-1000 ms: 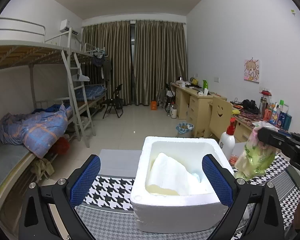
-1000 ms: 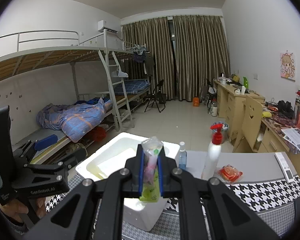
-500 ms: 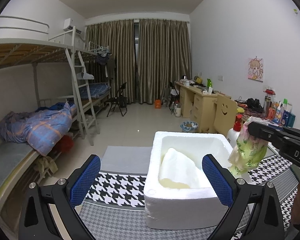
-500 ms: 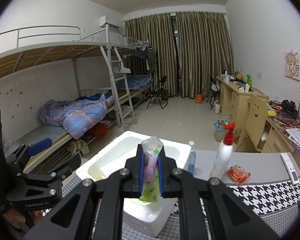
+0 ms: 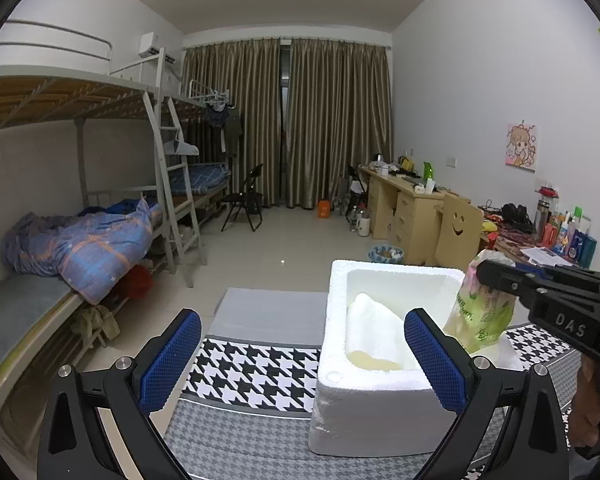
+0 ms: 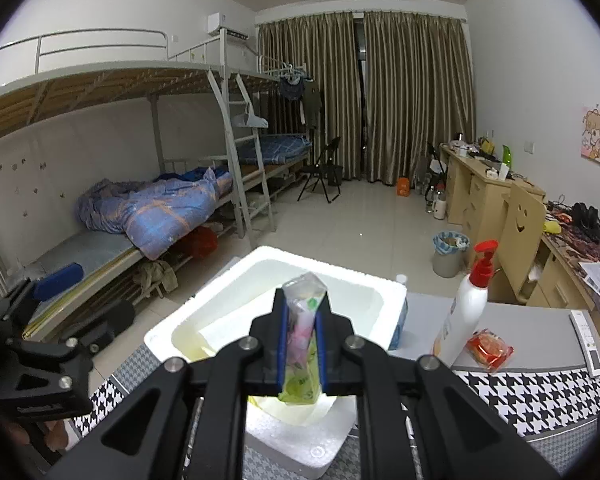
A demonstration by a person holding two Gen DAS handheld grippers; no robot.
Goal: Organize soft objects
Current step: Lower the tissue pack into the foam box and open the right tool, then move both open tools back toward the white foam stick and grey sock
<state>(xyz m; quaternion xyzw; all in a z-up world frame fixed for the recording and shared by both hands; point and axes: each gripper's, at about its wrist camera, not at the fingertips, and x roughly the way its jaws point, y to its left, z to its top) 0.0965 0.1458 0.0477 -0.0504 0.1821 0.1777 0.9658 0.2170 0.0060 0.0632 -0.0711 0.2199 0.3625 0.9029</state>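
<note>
Foam, white and crumbly, made up the box (image 6: 284, 436) on the desk (image 6: 540, 396), and the right tongs (image 6: 300, 344) were clamped on a soft green packet (image 6: 300, 360) hanging just over its near rim. Released there, the limp packet could catch the rim and flop outside. Inside the box lay white crumpled wrapping (image 5: 374, 332) and yellowish staining. Left tongs (image 5: 300, 356) stood wide apart, empty, beside the box.
</note>
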